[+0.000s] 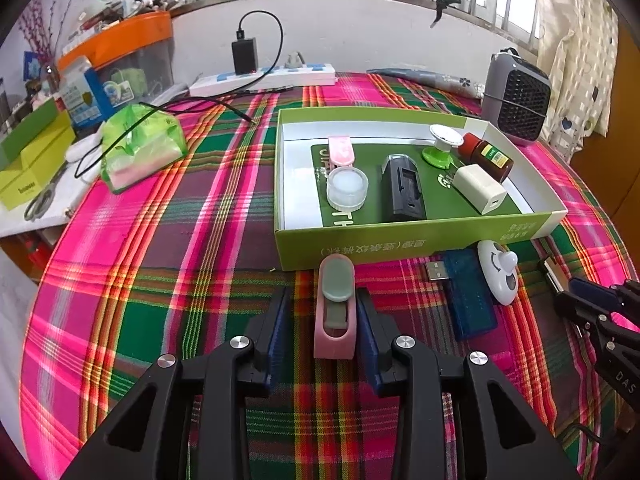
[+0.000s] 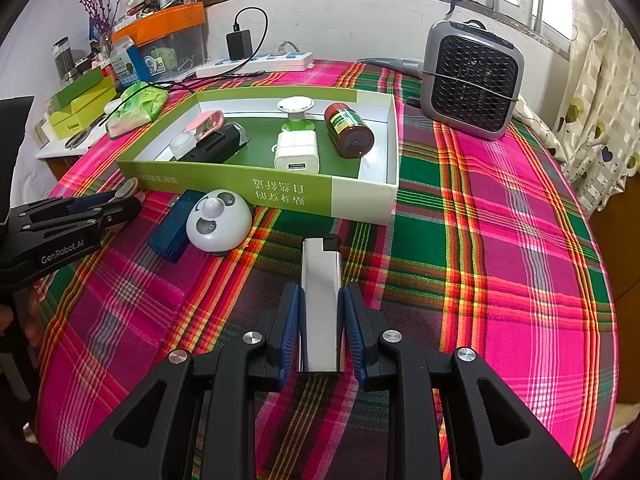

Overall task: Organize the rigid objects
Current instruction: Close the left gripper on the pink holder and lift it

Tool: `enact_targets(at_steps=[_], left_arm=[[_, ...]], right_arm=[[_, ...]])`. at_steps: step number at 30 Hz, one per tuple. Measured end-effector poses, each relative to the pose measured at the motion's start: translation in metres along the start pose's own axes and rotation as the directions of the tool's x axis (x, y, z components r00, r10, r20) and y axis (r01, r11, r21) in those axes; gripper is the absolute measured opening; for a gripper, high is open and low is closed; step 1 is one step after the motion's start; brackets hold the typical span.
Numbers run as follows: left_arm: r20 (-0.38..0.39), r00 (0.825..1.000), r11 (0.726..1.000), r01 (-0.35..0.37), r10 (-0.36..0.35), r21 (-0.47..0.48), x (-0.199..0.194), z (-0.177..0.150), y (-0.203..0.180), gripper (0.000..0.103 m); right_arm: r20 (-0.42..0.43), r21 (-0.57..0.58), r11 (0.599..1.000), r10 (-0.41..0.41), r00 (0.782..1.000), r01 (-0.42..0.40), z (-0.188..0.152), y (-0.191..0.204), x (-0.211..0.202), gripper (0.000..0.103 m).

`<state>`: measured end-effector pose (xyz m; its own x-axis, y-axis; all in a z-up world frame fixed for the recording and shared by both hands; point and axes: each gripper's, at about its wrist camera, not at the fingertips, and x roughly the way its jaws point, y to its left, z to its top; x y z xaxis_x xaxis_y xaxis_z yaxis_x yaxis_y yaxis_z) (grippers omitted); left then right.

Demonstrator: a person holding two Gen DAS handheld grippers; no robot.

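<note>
Surface cloth: we see a plaid of hot pink, green and maroon, crossed by thin orange, yellow and white lines.
Box: we see lime green outer walls, white inside walls and a dark green floor with white lettering.
Clip: we see a pale pink body with a grey-green top.
Lighter: we see shiny silver with a black cap.
USB stick: we see translucent blue.
Round gadget: we see white with grey patches.
Bottle: we see dark brown with a green label.
Charger: we see plain white.
Left gripper: we see black arms and blue pads.
Right gripper: we see black arms and blue pads.
</note>
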<state>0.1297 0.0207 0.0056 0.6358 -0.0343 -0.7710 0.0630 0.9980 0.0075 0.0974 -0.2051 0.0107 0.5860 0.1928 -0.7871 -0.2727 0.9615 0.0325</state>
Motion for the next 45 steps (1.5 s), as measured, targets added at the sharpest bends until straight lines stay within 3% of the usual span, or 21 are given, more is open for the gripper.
enact_targets(at_steps=[5, 10, 19, 45], left_arm=[[-0.003, 1.000, 1.000, 0.018, -0.018, -0.005, -0.001, -0.001, 0.001, 0.031], [-0.003, 0.999, 0.999, 0.042, -0.042, -0.026, -0.002, 0.000, 0.004, 0.022], [-0.002, 0.999, 0.998, 0.053, -0.053, -0.040, -0.002, 0.000, 0.007, 0.017], [0.057, 0.996, 0.997, 0.073, -0.071, -0.032, -0.037, 0.010, 0.006, 0.017]], right_arm=[[0.000, 0.000, 1.000, -0.001, 1.000, 0.001, 0.000, 0.000, 0.000, 0.025], [0.001, 0.001, 1.000, -0.001, 1.000, 0.001, 0.000, 0.000, 0.000, 0.025], [0.001, 0.001, 1.000, -0.004, 1.000, 0.004, -0.001, 0.000, 0.000, 0.025], [0.075, 0.018, 1.000, -0.002, 0.997, 0.000, 0.010, -0.001, -0.025, 0.024]])
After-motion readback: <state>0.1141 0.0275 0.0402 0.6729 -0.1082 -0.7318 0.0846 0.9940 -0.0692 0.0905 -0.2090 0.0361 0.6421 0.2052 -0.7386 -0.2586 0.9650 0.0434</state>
